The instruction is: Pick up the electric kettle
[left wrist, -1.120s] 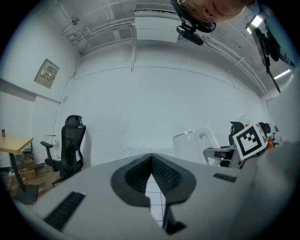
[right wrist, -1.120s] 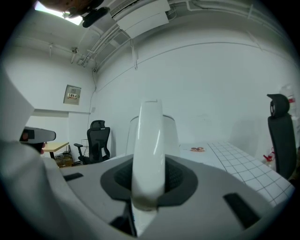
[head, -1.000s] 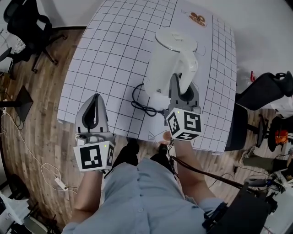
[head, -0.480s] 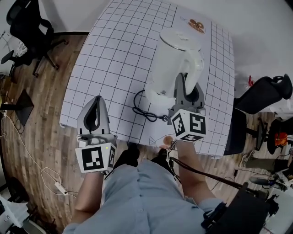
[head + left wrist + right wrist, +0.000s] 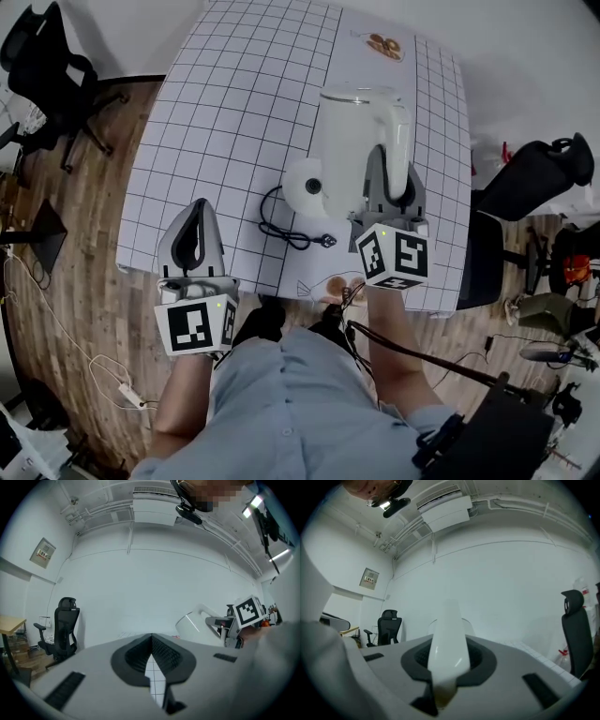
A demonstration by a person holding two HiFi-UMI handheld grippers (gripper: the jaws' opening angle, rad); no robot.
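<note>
Two tools: right gripper [image 5: 386, 173] just squeezed tighter on kettle [image 5: 347, 141] handle [image 5: 397, 141], hiding its middle; left gripper [image 5: 195, 208] is pinched shut, empty.

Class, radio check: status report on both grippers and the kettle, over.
Right gripper shut on kettle handle, jaws just tightened; kettle off its base. Left gripper shut, empty. Cord lies clear.

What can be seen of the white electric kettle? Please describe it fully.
The electric kettle is white, smooth plastic by its look, with a tall body and a curved handle. It is upright, apparently lifted off its round base, which lies beside it on the gridded table. The right gripper is shut on the handle; its jaws have just closed a little further. Nothing else visibly touches it.
</note>
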